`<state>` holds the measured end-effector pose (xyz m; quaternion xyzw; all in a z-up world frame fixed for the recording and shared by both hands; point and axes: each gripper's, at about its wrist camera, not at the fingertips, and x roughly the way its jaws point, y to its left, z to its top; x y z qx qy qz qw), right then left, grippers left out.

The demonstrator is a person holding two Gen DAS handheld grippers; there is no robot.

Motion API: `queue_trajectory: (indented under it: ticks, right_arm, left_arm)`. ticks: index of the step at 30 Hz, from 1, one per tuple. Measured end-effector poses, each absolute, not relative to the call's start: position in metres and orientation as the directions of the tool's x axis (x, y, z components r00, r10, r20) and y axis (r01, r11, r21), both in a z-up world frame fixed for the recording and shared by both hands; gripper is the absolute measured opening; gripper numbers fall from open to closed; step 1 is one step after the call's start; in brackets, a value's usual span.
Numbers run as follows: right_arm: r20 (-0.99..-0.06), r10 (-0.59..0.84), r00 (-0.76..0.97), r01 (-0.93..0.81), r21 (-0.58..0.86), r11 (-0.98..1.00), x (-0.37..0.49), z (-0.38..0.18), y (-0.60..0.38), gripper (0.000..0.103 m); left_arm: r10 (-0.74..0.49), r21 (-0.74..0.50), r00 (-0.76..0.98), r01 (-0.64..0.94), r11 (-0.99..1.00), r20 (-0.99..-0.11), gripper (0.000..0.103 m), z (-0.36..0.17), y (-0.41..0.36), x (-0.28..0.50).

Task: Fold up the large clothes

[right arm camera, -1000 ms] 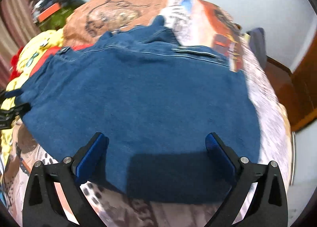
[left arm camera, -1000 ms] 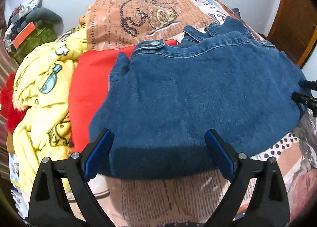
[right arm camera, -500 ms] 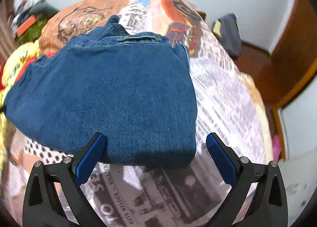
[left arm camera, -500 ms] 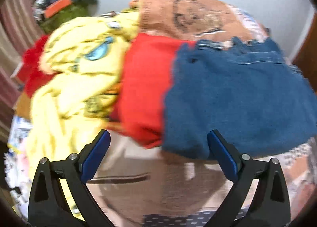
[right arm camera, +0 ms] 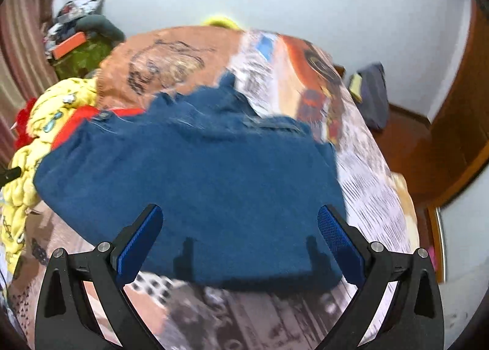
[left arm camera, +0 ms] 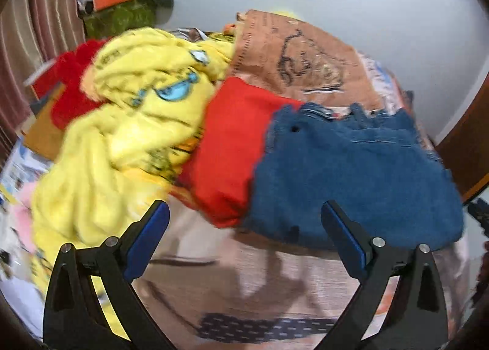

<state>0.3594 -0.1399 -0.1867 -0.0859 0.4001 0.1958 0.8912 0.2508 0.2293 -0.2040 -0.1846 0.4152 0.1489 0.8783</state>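
Folded blue denim jeans [left arm camera: 351, 172] [right arm camera: 195, 185] lie flat on the bed's printed cover. My left gripper [left arm camera: 244, 227] is open and holds nothing; it hangs above the cover in front of a folded red garment [left arm camera: 235, 148], with the jeans to its right. My right gripper [right arm camera: 238, 233] is open too, its blue pads wide apart just over the near edge of the jeans, with nothing between them. A crumpled yellow cartoon-print garment [left arm camera: 122, 123] [right arm camera: 27, 151] is piled left of the red one.
The bed's printed cover [left arm camera: 305, 56] [right arm camera: 360, 185] reaches to the white wall behind. A cluttered green shelf [left arm camera: 119, 13] stands at the back left beside a striped curtain [left arm camera: 27, 44]. Brown wooden floor and a door [right arm camera: 434, 142] are to the right, with a dark bag [right arm camera: 373, 96].
My left gripper has swung left, from over the jeans to in front of the red and yellow garments. My right gripper swung right, then back over the jeans. Both stay open.
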Motion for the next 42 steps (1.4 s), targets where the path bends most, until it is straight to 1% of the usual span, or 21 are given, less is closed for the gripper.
queue_trajectory:
  ticks: [3, 5, 7, 10, 12, 13, 14, 16, 17, 19, 22, 25, 27, 30, 32, 34, 35, 37, 39, 40, 42]
  right_arm:
    - [-0.746, 0.304, 0.593, -0.459, -0.002, 0.888, 0.359, -0.190, -0.120, 0.101]
    - [-0.764, 0.311, 0.566, -0.487, -0.005, 0.874, 0.362, -0.200, -0.108, 0.101]
    - [-0.786, 0.300, 0.540, -0.509, -0.020, 0.861, 0.365, -0.212, -0.096, 0.101]
    - [-0.826, 0.264, 0.499, -0.530, -0.050, 0.847, 0.369, -0.233, -0.083, 0.101]
    - [-0.845, 0.251, 0.472, -0.532, -0.046, 0.845, 0.372, -0.245, -0.081, 0.101]
    - [-0.847, 0.261, 0.463, -0.526, -0.026, 0.850, 0.373, -0.247, -0.083, 0.103]
    - [-0.847, 0.285, 0.449, -0.515, 0.015, 0.857, 0.377, -0.249, -0.089, 0.103]
    - [-0.849, 0.314, 0.424, -0.506, 0.066, 0.860, 0.380, -0.250, -0.095, 0.103]
    - [-0.849, 0.314, 0.425, -0.493, 0.074, 0.867, 0.383, -0.250, -0.099, 0.103]
    - [-0.850, 0.306, 0.429, -0.485, 0.069, 0.872, 0.380, -0.250, -0.100, 0.103]
    - [-0.851, 0.293, 0.436, -0.490, 0.048, 0.870, 0.378, -0.250, -0.097, 0.103]
    - [-0.850, 0.289, 0.441, -0.493, 0.040, 0.869, 0.377, -0.251, -0.094, 0.103]
    - [-0.850, 0.293, 0.438, -0.494, 0.045, 0.869, 0.378, -0.250, -0.095, 0.103]
    - [-0.849, 0.297, 0.437, -0.494, 0.049, 0.868, 0.378, -0.250, -0.095, 0.103]
    - [-0.848, 0.297, 0.439, -0.495, 0.048, 0.868, 0.378, -0.250, -0.095, 0.103]
    - [-0.848, 0.298, 0.439, -0.495, 0.049, 0.867, 0.378, -0.250, -0.095, 0.103]
    - [-0.847, 0.299, 0.439, -0.496, 0.049, 0.867, 0.378, -0.250, -0.094, 0.103]
    - [-0.847, 0.299, 0.440, -0.496, 0.048, 0.867, 0.378, -0.250, -0.095, 0.103]
    - [-0.847, 0.299, 0.440, -0.495, 0.050, 0.867, 0.378, -0.251, -0.095, 0.103]
    - [-0.847, 0.298, 0.439, -0.495, 0.049, 0.868, 0.378, -0.251, -0.095, 0.103]
    - [-0.851, 0.292, 0.437, -0.494, 0.044, 0.868, 0.378, -0.251, -0.094, 0.103]
  left_arm:
    - [-0.028, -0.332, 0.618, -0.383, 0.862, -0.785, 0.100, -0.223, 0.218, 0.255]
    - [-0.100, -0.391, 0.602, -0.376, 0.840, -0.793, 0.100, -0.241, 0.212, 0.261]
    - [-0.148, -0.423, 0.576, -0.380, 0.822, -0.804, 0.100, -0.256, 0.207, 0.267]
    - [-0.239, -0.506, 0.567, -0.375, 0.776, -0.788, 0.099, -0.272, 0.205, 0.277]
    - [-0.310, -0.574, 0.573, -0.364, 0.733, -0.759, 0.096, -0.278, 0.206, 0.285]
    - [-0.331, -0.597, 0.579, -0.359, 0.718, -0.745, 0.092, -0.279, 0.205, 0.288]
    - [-0.352, -0.620, 0.586, -0.348, 0.703, -0.729, 0.086, -0.278, 0.206, 0.292]
    - [-0.362, -0.633, 0.599, -0.334, 0.698, -0.715, 0.080, -0.270, 0.204, 0.298]
    - [-0.356, -0.635, 0.612, -0.325, 0.701, -0.706, 0.080, -0.263, 0.203, 0.301]
    - [-0.351, -0.643, 0.638, -0.303, 0.704, -0.685, 0.080, -0.249, 0.202, 0.304]
    - [-0.332, -0.638, 0.682, -0.256, 0.727, -0.652, 0.076, -0.225, 0.199, 0.307]
    - [-0.307, -0.620, 0.719, -0.214, 0.755, -0.623, 0.076, -0.209, 0.195, 0.308]
    - [-0.301, -0.616, 0.713, -0.229, 0.753, -0.633, 0.076, -0.217, 0.200, 0.315]
    - [-0.301, -0.632, 0.687, -0.295, 0.716, -0.661, 0.076, -0.243, 0.210, 0.325]
    - [-0.317, -0.657, 0.677, -0.327, 0.680, -0.665, 0.076, -0.262, 0.216, 0.330]
    - [-0.347, -0.680, 0.667, -0.332, 0.654, -0.659, 0.080, -0.277, 0.222, 0.334]
    - [-0.358, -0.689, 0.652, -0.361, 0.629, -0.669, 0.080, -0.288, 0.225, 0.337]
    - [-0.368, -0.713, 0.661, -0.376, 0.592, -0.654, 0.079, -0.297, 0.230, 0.340]
    - [-0.353, -0.712, 0.669, -0.388, 0.585, -0.655, 0.075, -0.296, 0.234, 0.343]
    - [-0.343, -0.712, 0.674, -0.395, 0.580, -0.654, 0.072, -0.293, 0.234, 0.344]
    - [-0.315, -0.706, 0.689, -0.402, 0.583, -0.653, 0.061, -0.283, 0.234, 0.344]
